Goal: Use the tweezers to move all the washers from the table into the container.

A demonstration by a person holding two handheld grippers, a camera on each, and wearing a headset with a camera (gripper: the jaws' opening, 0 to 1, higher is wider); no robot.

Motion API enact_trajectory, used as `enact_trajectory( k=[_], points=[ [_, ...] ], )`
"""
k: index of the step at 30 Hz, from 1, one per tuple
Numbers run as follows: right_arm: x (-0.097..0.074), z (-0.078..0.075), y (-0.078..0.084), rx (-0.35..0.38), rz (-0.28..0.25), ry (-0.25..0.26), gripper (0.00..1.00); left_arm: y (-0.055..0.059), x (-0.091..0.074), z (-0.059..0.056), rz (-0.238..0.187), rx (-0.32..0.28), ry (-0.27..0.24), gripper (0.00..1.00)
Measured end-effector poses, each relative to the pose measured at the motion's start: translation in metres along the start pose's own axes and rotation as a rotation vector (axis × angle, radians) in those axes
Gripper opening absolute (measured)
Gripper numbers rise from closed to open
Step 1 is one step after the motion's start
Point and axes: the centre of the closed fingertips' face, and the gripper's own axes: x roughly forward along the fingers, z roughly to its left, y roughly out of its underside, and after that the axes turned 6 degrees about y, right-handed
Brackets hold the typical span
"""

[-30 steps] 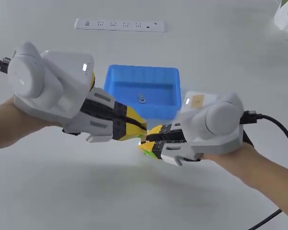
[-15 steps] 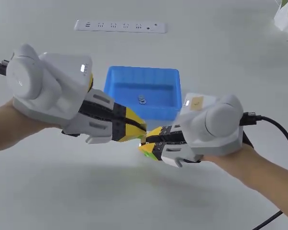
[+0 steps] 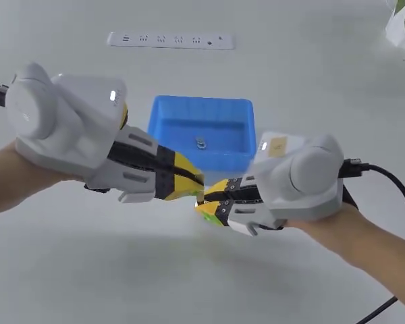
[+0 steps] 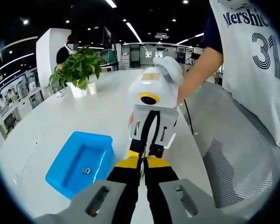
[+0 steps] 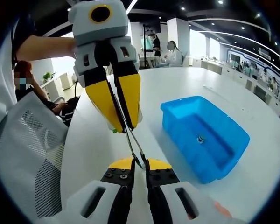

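Thin metal tweezers (image 5: pixel 133 144) span the gap between my two grippers, which meet tip to tip above the white table. The left gripper (image 3: pixel 197 181) (image 5: pixel 126 123) (image 4: pixel 142 162) has its yellow fingers shut on one end. Facing it, the right gripper (image 3: pixel 204 199) (image 5: pixel 134 163) (image 4: pixel 148 151) is shut on the other end. Just behind the tips stands the blue container (image 3: pixel 202 111) (image 4: pixel 102 158) (image 5: pixel 182 144). One washer (image 3: pixel 200 142) (image 4: pixel 86 171) (image 5: pixel 201 138) lies on its floor.
A white power strip (image 3: pixel 170 40) lies at the far side of the table. A potted plant (image 4: pixel 77 70) stands toward the table's end. A black cable (image 3: pixel 391 185) trails from the right gripper. A mesh chair (image 5: pixel 28 154) and a person (image 4: pixel 242 60) are beside the table.
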Motion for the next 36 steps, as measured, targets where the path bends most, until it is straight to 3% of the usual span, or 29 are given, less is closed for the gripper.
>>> enact_trajectory(
  k=[16, 36],
  points=[
    [-0.004, 0.005, -0.009, -0.024, -0.02, 0.003, 0.1, -0.007, -0.005, -0.006, -0.003, 0.024, 0.001, 0.07],
    [-0.02, -0.014, -0.044, -0.056, -0.093, 0.065, 0.1, -0.039, -0.023, 0.007, 0.004, 0.112, -0.016, 0.06]
  ],
)
